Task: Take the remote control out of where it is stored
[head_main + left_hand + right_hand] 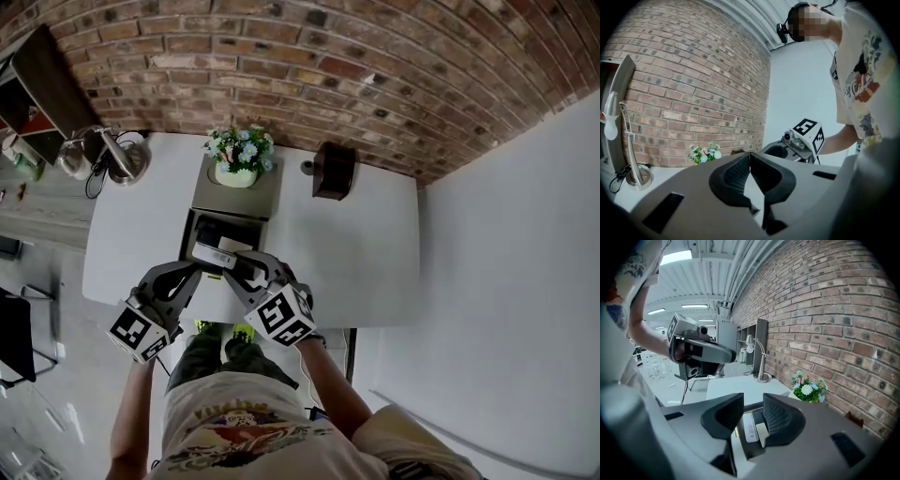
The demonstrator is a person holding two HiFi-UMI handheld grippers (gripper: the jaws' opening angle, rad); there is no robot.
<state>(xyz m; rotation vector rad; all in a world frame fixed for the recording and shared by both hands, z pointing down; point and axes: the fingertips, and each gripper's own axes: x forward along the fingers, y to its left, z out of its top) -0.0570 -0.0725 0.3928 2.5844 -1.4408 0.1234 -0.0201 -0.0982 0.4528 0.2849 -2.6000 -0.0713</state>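
Note:
A grey drawer unit [234,195] stands on the white table, and its drawer [199,230] is pulled out toward me. Inside lies a white remote control [214,254] [749,427], with a darker flat item [758,419] next to it. My right gripper [246,269] [752,411] hovers over the drawer's front, open, with the remote seen through the gap below its pads and apart from them. My left gripper [194,270] [750,159] is at the drawer's left front corner, its pads meeting with nothing between them. The left gripper view shows neither drawer nor remote.
A pot of flowers [239,155] sits on top of the drawer unit. A dark brown box [334,171] stands to its right and a metal desk lamp [117,155] at the table's left. The brick wall [309,66] runs behind; the table's front edge [337,323] is near my body.

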